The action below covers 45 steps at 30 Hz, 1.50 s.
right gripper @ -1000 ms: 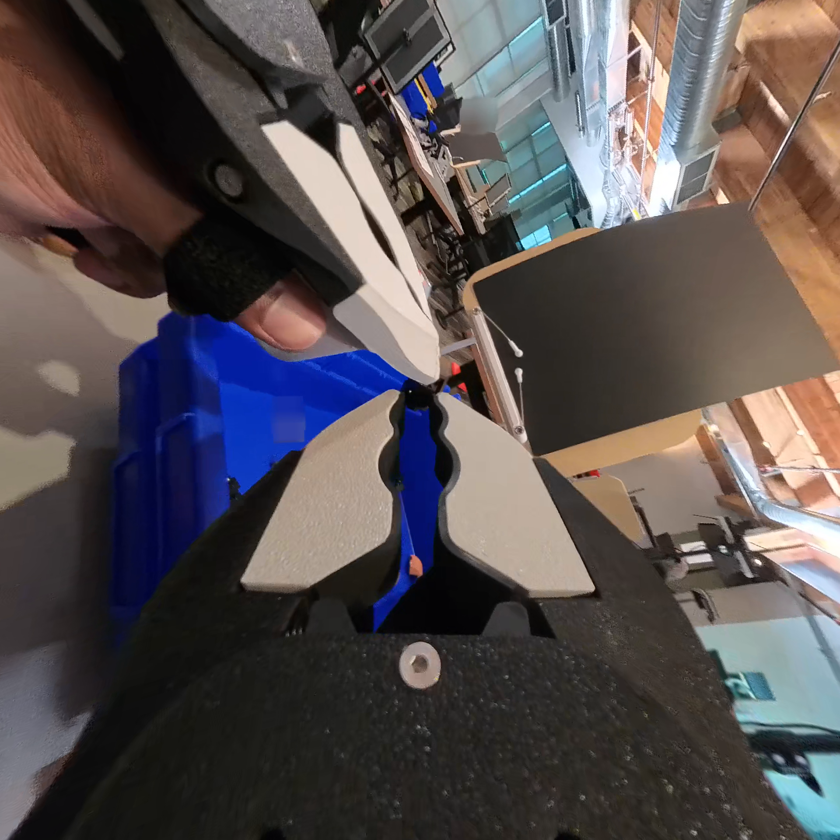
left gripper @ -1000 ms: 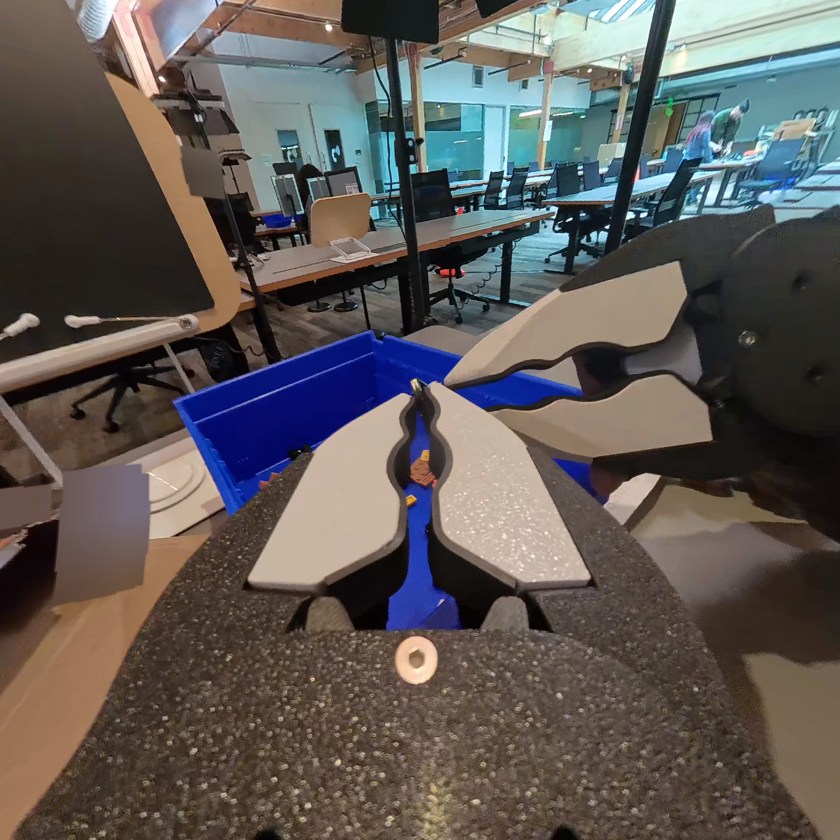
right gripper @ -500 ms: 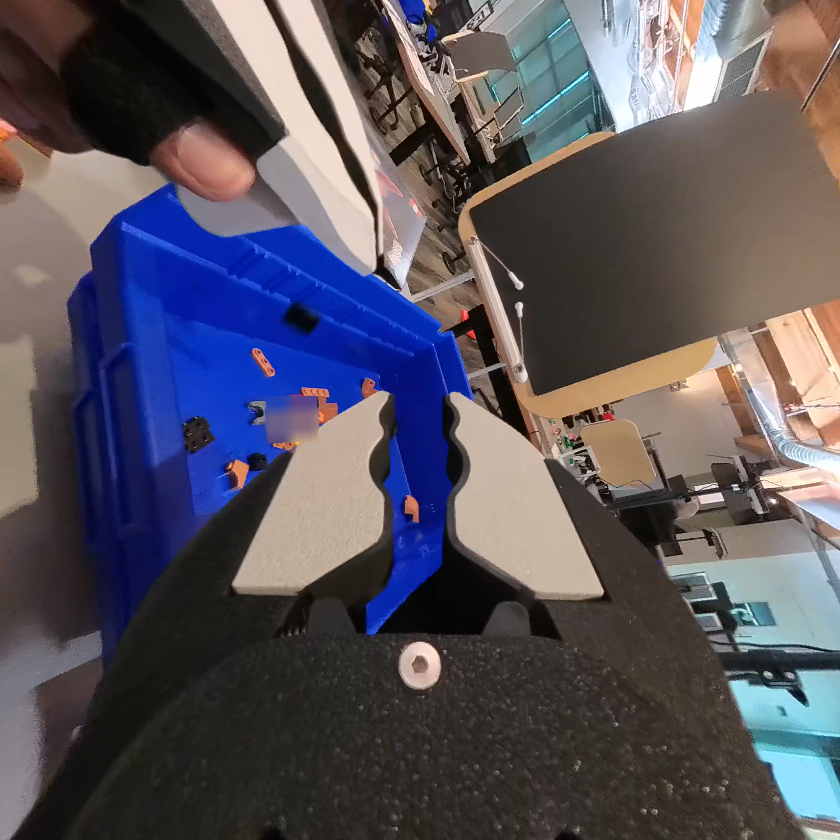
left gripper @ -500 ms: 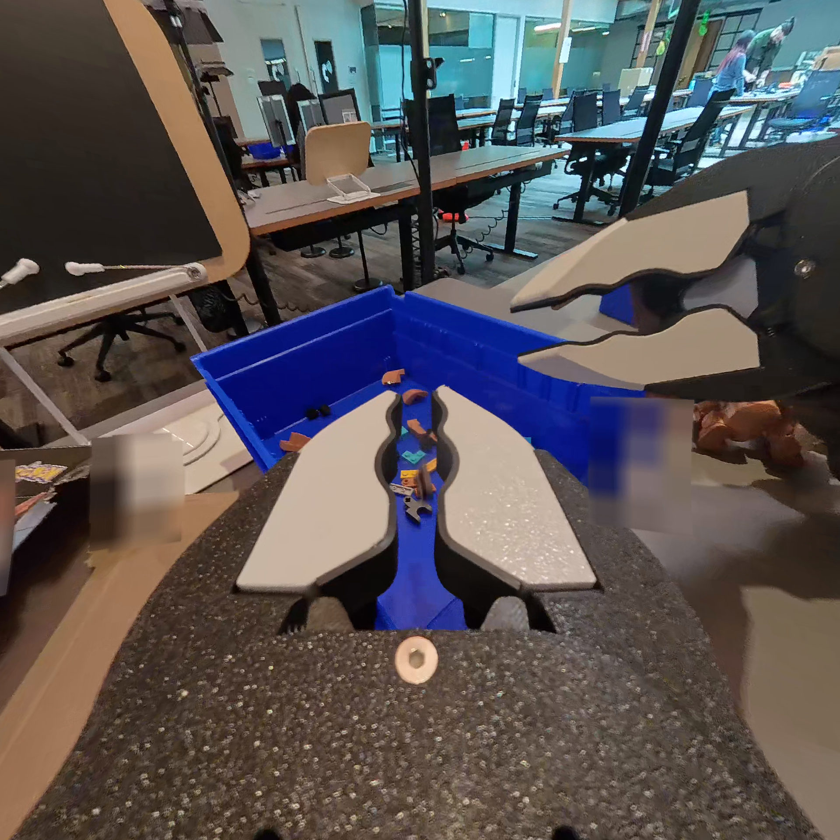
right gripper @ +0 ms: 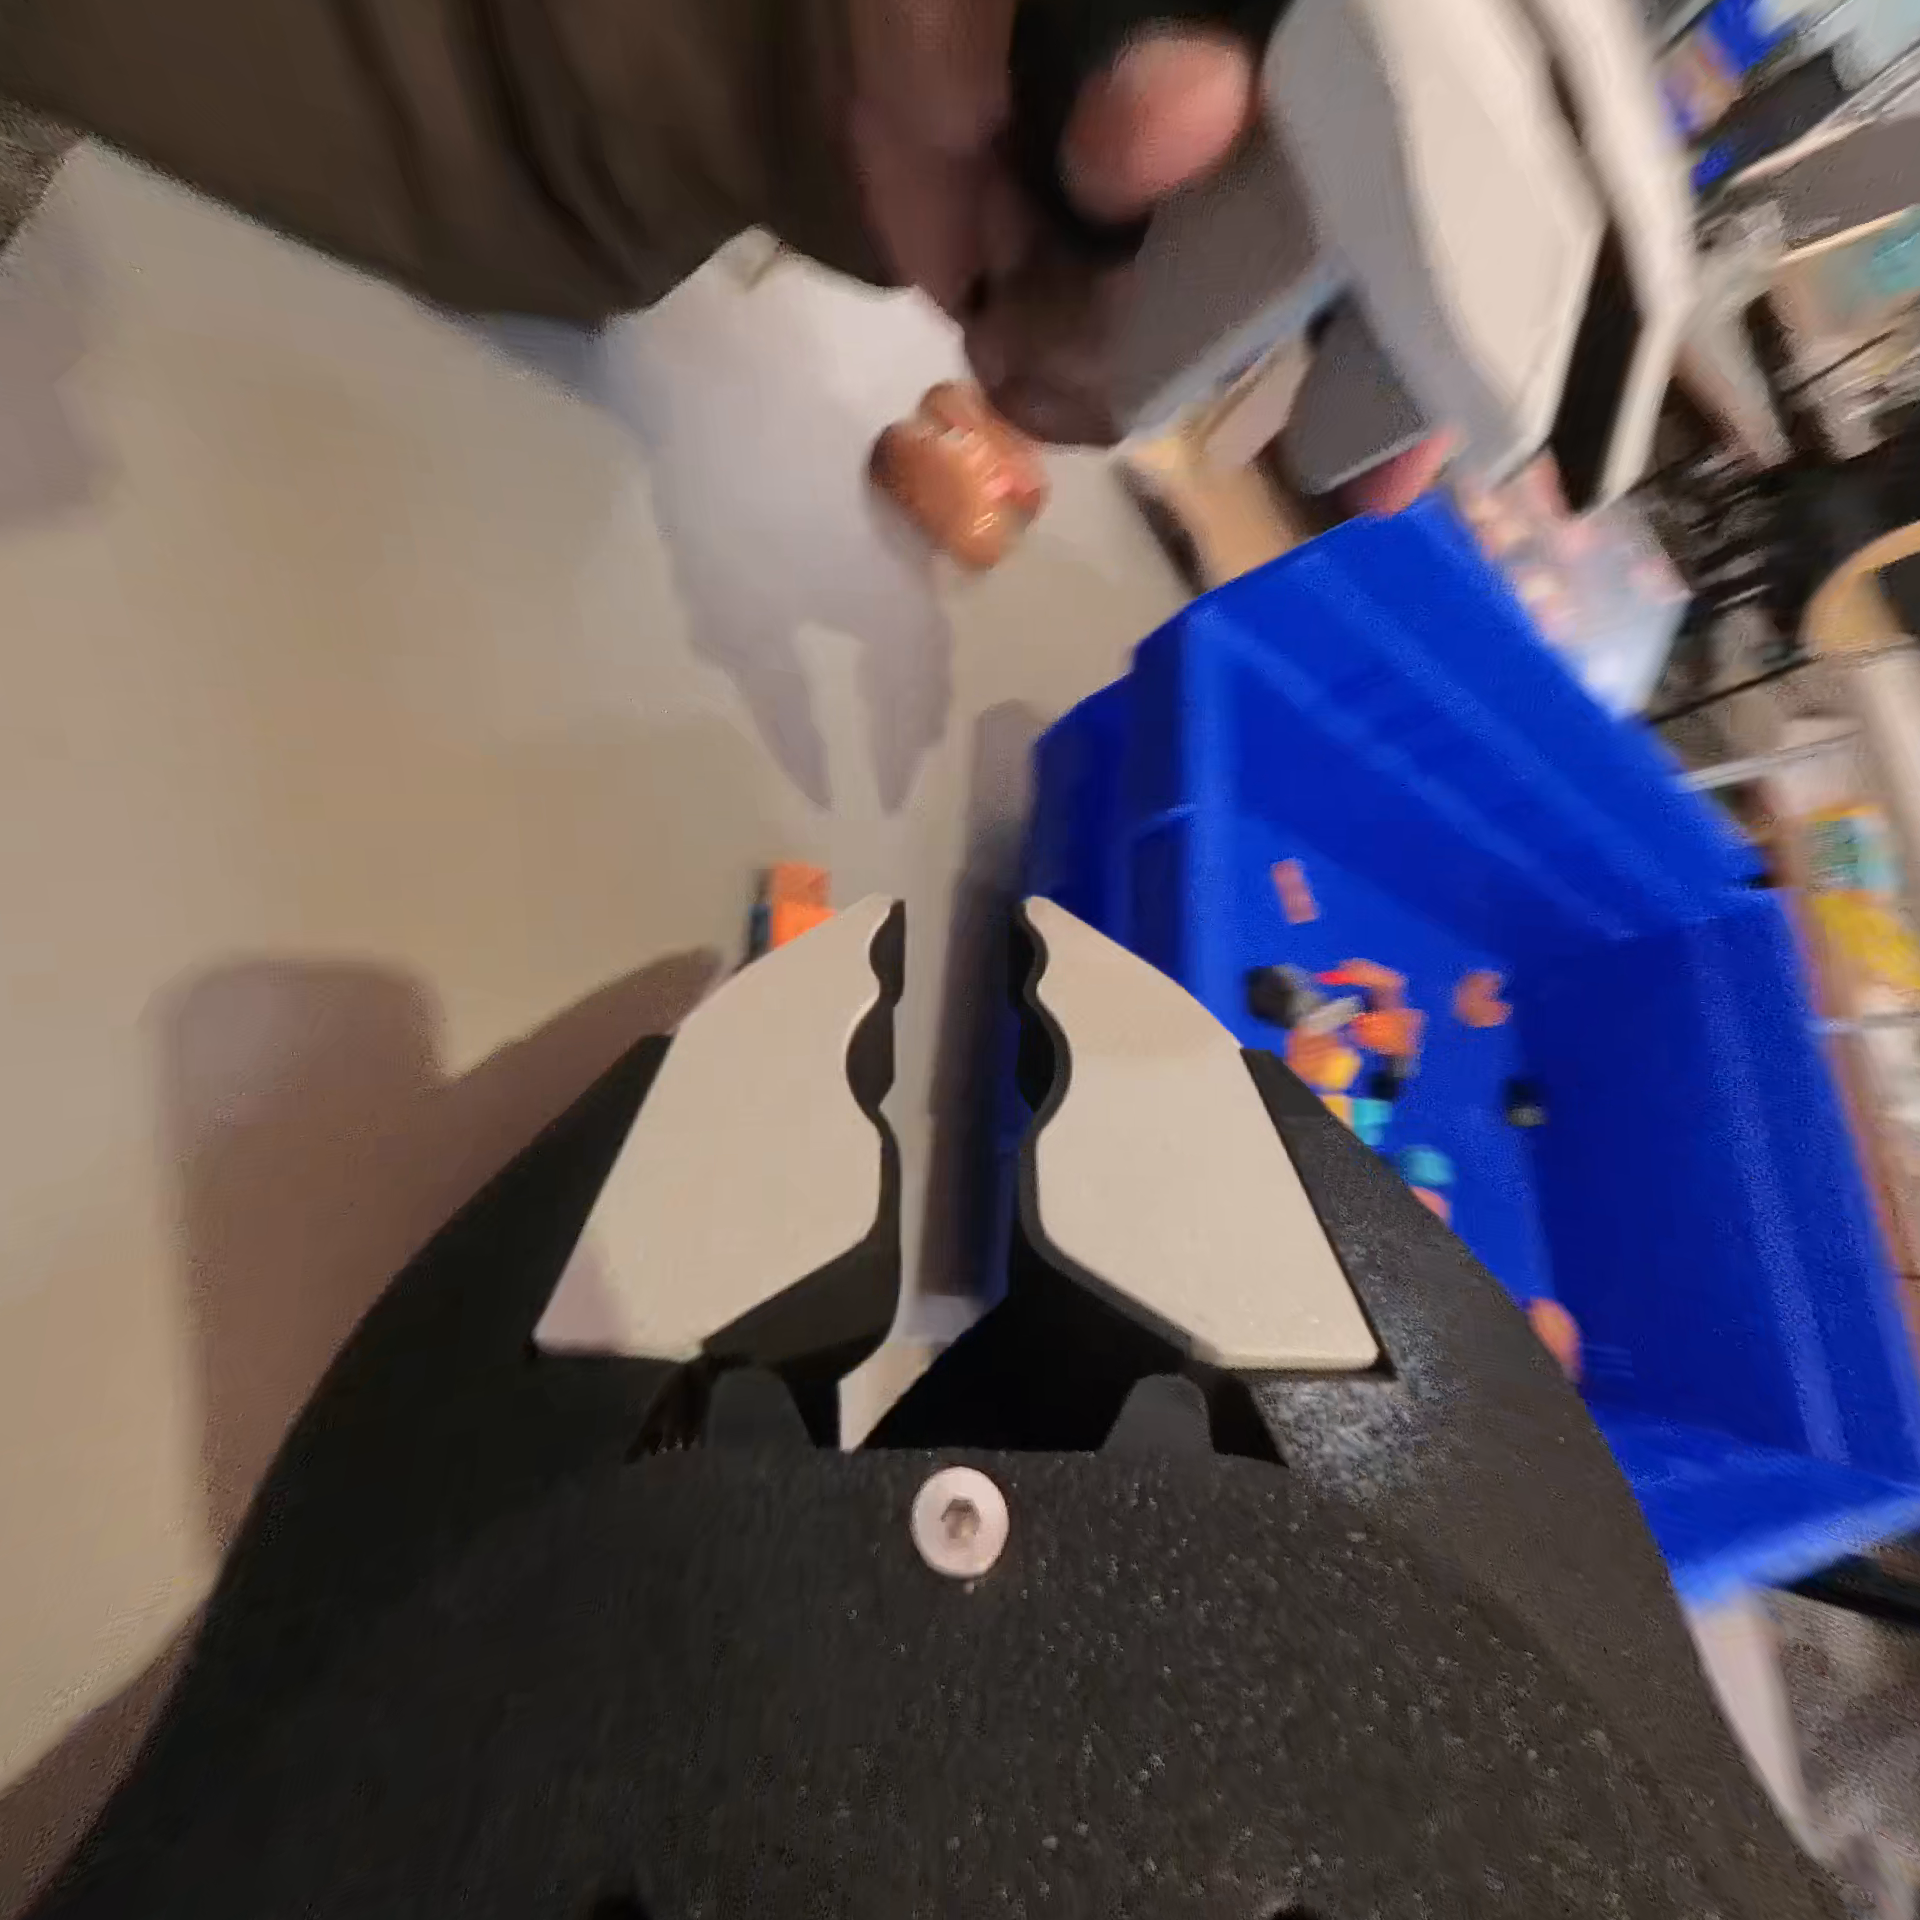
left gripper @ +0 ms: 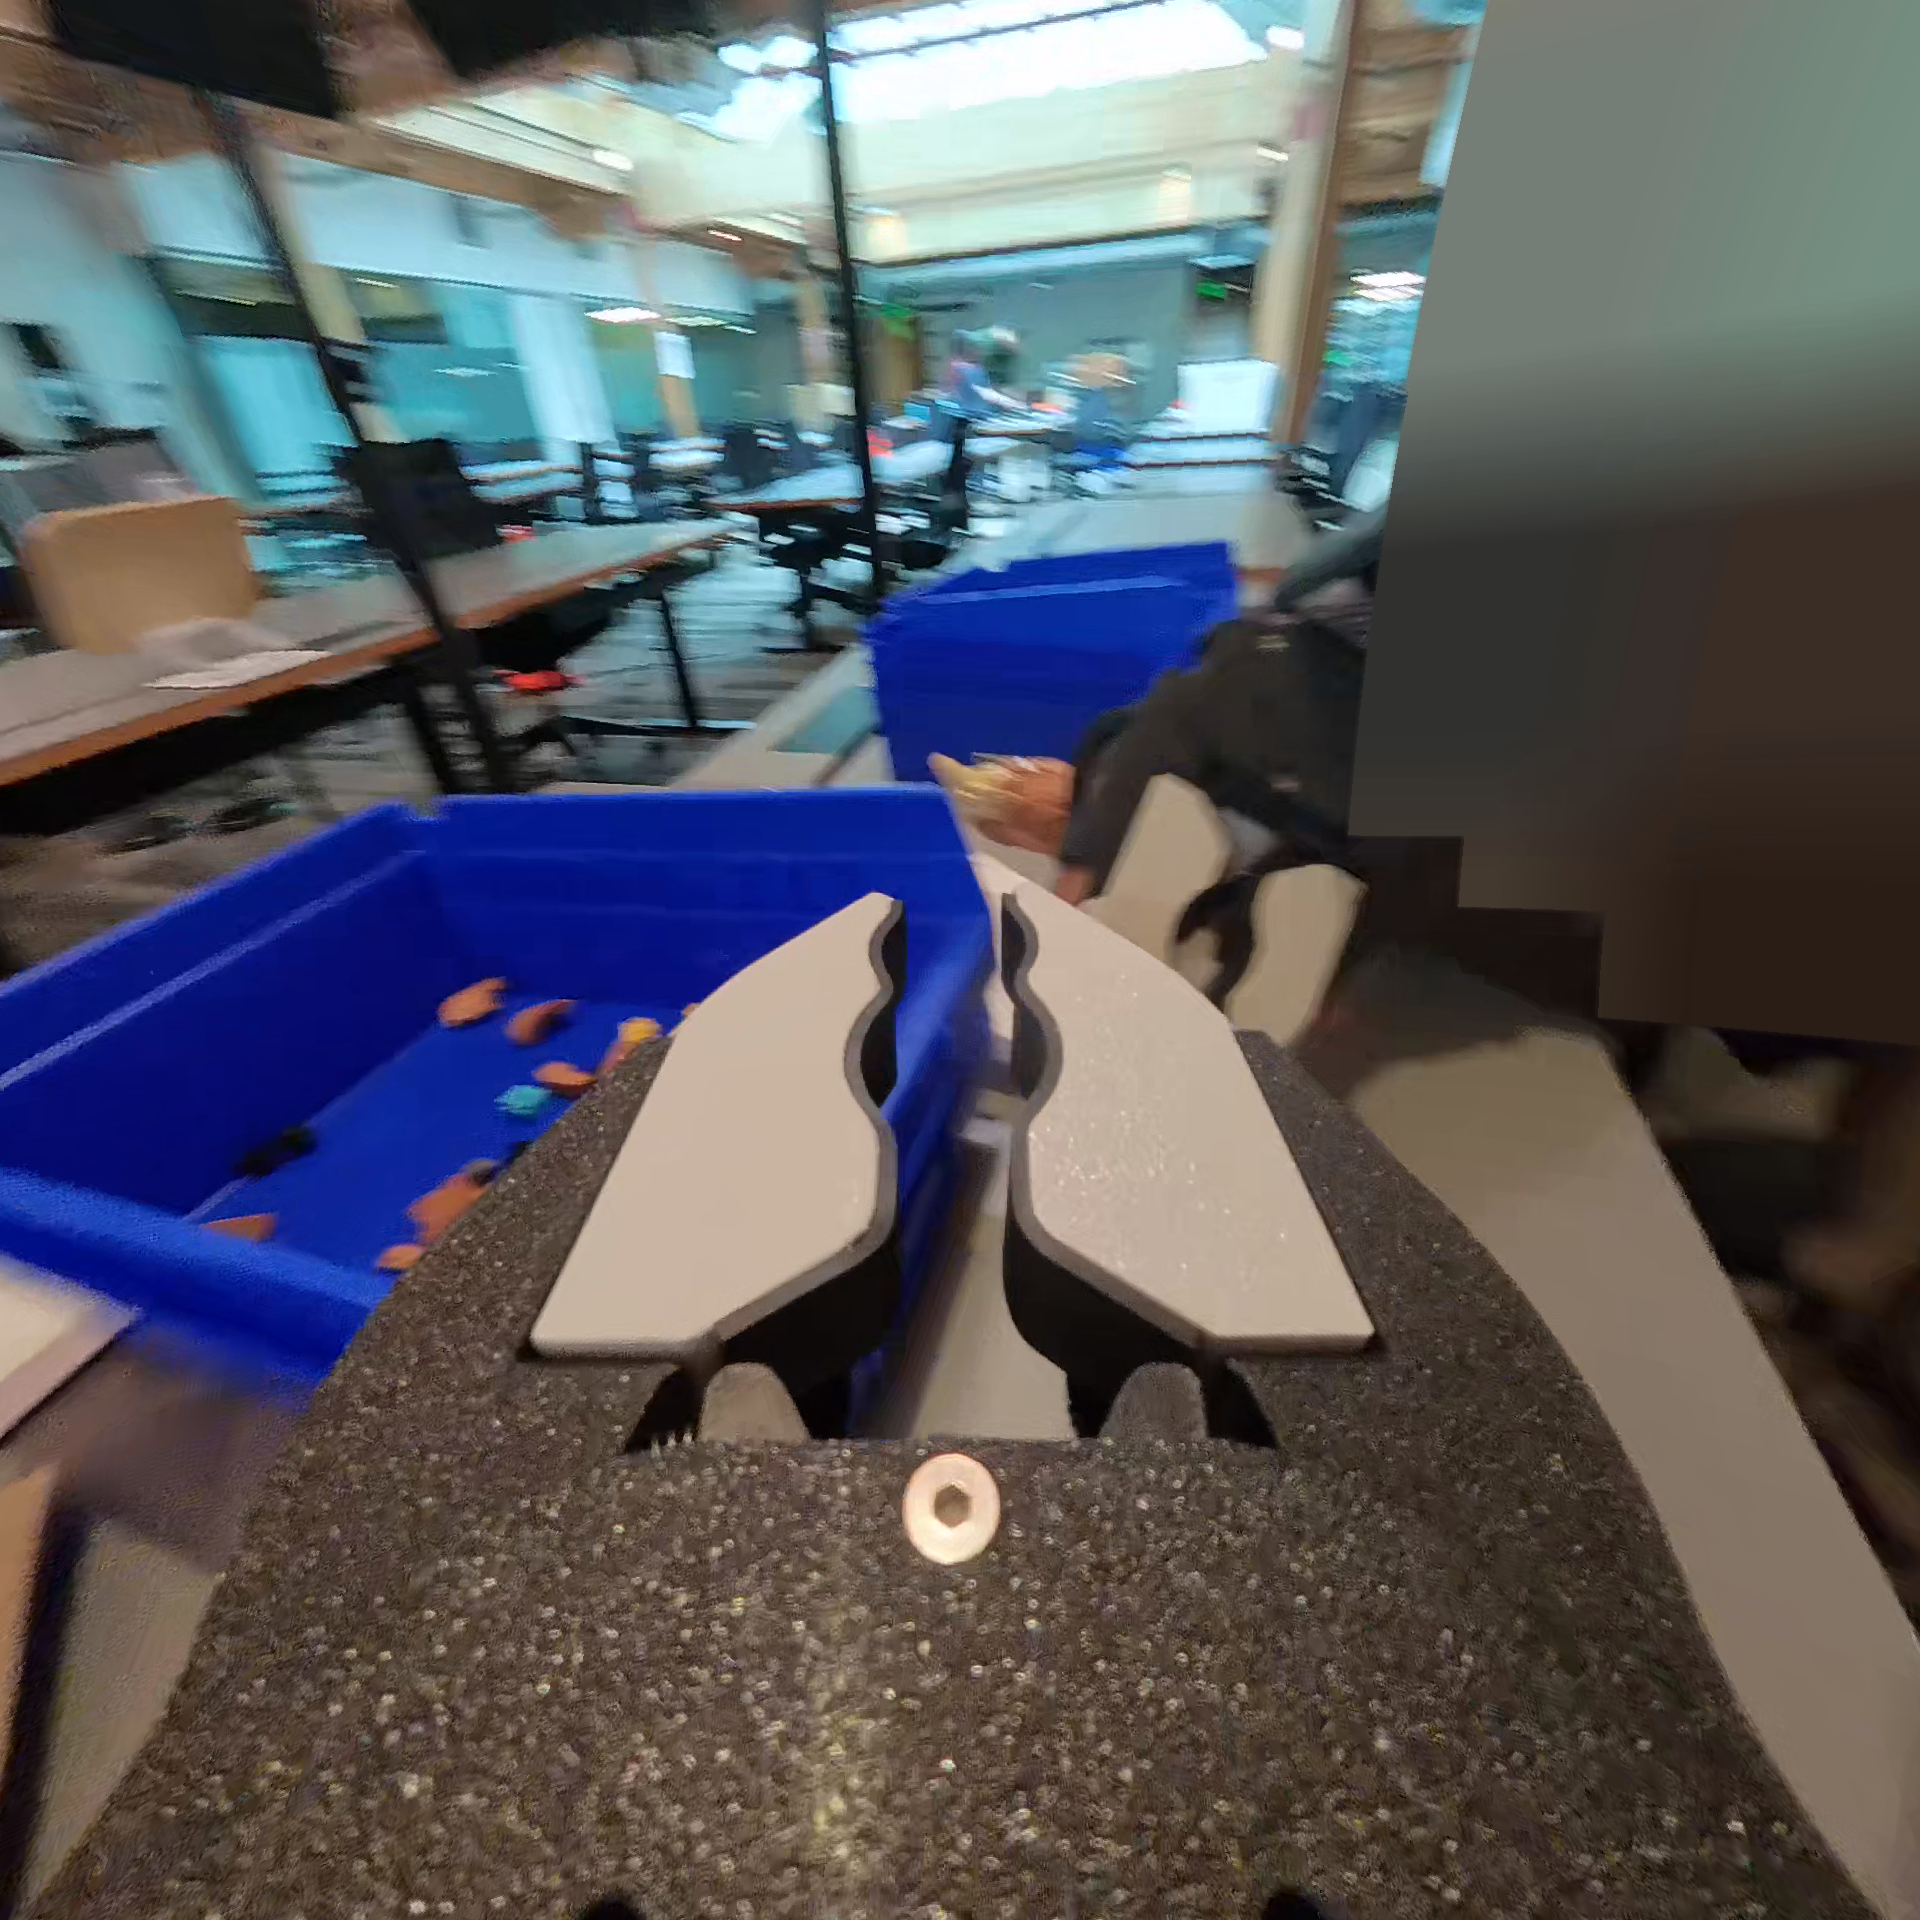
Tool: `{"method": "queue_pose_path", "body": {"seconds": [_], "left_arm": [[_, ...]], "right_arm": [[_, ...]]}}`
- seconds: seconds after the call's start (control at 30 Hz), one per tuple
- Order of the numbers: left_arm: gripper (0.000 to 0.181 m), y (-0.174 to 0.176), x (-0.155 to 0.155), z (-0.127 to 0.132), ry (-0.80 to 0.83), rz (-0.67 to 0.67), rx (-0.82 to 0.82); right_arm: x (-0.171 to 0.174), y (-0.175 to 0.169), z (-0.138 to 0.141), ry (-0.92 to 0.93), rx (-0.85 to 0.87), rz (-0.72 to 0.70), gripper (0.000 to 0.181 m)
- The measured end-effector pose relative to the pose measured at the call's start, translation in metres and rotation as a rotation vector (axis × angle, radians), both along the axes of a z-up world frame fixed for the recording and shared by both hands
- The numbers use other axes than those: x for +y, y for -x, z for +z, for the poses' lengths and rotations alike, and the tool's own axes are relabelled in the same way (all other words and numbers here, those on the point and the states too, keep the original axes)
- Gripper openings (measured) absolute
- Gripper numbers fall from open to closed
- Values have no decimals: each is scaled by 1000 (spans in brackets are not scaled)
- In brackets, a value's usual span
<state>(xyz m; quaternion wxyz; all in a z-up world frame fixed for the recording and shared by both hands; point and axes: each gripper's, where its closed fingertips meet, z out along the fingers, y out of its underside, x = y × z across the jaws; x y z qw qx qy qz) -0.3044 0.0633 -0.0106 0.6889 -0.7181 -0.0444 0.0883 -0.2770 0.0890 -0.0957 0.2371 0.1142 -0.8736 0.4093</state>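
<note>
Pale and matte, the surface point(left gripper: 1507, 1247) runs under both views, with an open-plan office of desks and chairs blurred behind it. On it stands a blue bin point(left gripper: 623, 883) of hard moulded plastic, with straight ribbed walls and an open top. Small pieces point(left gripper: 540, 1049) lie scattered across its floor: mostly orange-brown, a few black, at least one teal. They are too blurred to tell their shapes. More blue bins point(left gripper: 1039, 644) stand farther back, well apart from the first.

The left tongs point(left gripper: 951, 914) are released, with a clear gap between the wavy inner edges of the two flat grey plates and nothing between them. They hang above the right-hand wall of the bin. The dark body behind them has a coarse, grainy foam-like finish and one bright screw head.

The right tongs point(right gripper: 961, 914) are also released and empty. They sit over bare surface just beside the bin's outer wall. A small orange block point(right gripper: 795, 899) lies on the surface close to the tip of one plate; whether they touch I cannot tell. Farther off rests a rounded copper-brown object point(right gripper: 956, 488), near a blurred hand point(right gripper: 1143, 114).
</note>
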Motion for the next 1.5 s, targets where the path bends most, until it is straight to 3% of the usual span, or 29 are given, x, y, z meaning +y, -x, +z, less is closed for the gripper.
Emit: {"method": "queue_pose_path", "body": {"seconds": [0.13,0.33,0.47,0.6,0.8,0.97,1.17,1.33,1.43,1.5], "left_arm": [[16,-34,-3,-44,164,-185,-4],[24,-42,-7,-96,384,-236,-57],[28,-44,-1,-109,439,-242,-67],[30,-37,9,-113,426,-185,-54],[30,-20,14,-79,193,-51,-39],[29,-17,17,-71,90,-50,-117],[21,-21,19,-74,53,-114,-188],[21,-15,19,-89,171,-57,-144],[20,-16,20,-97,253,-38,-77],[20,-17,20,-103,300,-33,-54]], "right_arm": [[-5,-8,-56,-47,-149,-43,28],[-21,-1,-79,-83,-236,-119,33],[-15,1,-100,-181,-239,-159,24],[-17,7,-78,-16,-267,-189,21],[-13,10,-13,416,-366,-171,20],[-15,6,10,602,-386,-141,19],[-15,6,9,653,-423,-137,18],[-10,13,-6,478,-230,-188,34],[-9,13,-13,404,-173,-192,33],[-10,12,-18,373,-175,-189,22]]}}
